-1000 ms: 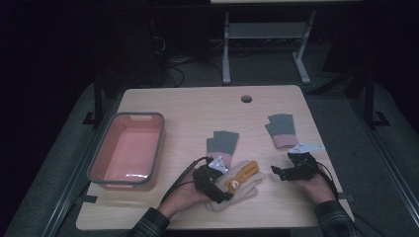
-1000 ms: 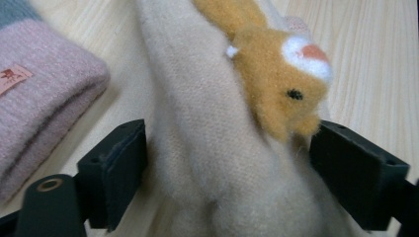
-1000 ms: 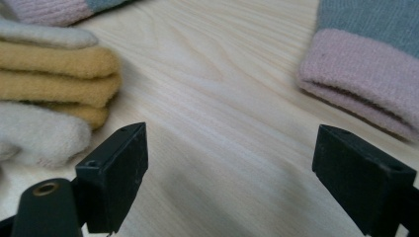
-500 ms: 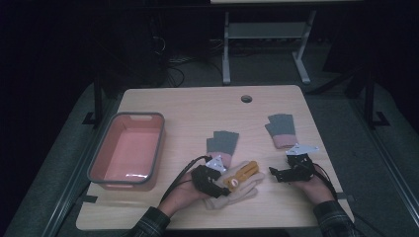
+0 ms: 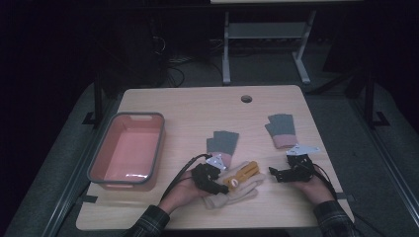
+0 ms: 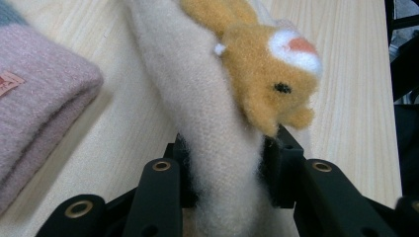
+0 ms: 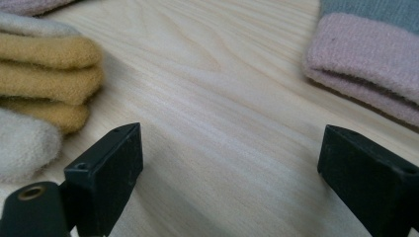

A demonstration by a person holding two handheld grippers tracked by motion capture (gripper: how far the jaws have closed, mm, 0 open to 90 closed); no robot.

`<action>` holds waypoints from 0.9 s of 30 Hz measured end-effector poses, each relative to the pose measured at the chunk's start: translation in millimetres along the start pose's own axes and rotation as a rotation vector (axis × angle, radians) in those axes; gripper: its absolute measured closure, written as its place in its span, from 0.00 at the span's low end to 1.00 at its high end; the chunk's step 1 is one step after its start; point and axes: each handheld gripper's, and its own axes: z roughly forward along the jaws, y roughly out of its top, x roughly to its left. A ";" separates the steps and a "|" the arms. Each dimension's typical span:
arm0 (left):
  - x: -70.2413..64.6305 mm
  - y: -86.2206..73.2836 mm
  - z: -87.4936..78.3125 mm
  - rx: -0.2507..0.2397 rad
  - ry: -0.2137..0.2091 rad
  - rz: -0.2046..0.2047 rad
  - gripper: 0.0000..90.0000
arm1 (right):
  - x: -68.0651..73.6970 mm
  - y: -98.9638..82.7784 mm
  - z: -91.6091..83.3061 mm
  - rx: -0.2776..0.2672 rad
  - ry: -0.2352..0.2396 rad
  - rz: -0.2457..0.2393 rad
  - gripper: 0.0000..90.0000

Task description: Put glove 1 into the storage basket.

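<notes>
The tray (image 5: 127, 150) sits far left. Near the front edge, the cream glove (image 6: 212, 128) is being pinched as the left gripper (image 6: 225, 170) has just been closing on it. A lift comes next, judging by this. The right gripper (image 7: 227, 163) rests wide open.

No readable text is showing anywhere. A small pink tag (image 6: 7, 81) is sitting on the pink cuff of the grey-and-pink glove (image 6: 34, 113) in the left gripper view, but any print on it is coming out too blurred and cropped to read. Nothing legible is appearing on the cream glove (image 6: 207, 123) with the orange animal face.
</notes>
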 end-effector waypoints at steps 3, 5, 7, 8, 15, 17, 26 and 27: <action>-0.3 0.3 0.0 -0.003 0.000 -0.007 0.74 | 0.0 0.0 0.0 -0.001 0.000 0.000 0.11; 0.2 0.7 0.0 -0.009 -0.007 -0.021 0.75 | -0.1 0.0 0.0 0.000 0.000 0.000 0.11; 1.6 0.9 -0.4 -0.014 -0.018 -0.028 0.75 | 0.0 0.0 0.0 0.000 0.000 0.000 0.11; 1.9 1.1 -0.7 -0.021 -0.024 -0.033 0.75 | 0.0 0.0 0.0 0.000 0.000 0.000 0.11; 2.7 2.7 -7.1 -0.062 -0.061 -0.054 0.75 | 0.0 0.0 0.0 0.000 0.000 0.000 0.11; 3.2 3.4 -11.4 -0.074 -0.069 -0.061 0.75 | 0.0 0.0 0.0 0.000 0.000 0.000 0.11; 6.1 10.9 -34.0 -0.115 -0.056 -0.063 0.75 | 0.0 0.1 0.0 0.000 -0.001 0.000 0.11; 6.9 11.3 -36.0 -0.114 -0.053 -0.065 0.75 | 0.1 0.1 0.0 0.001 -0.002 0.000 0.11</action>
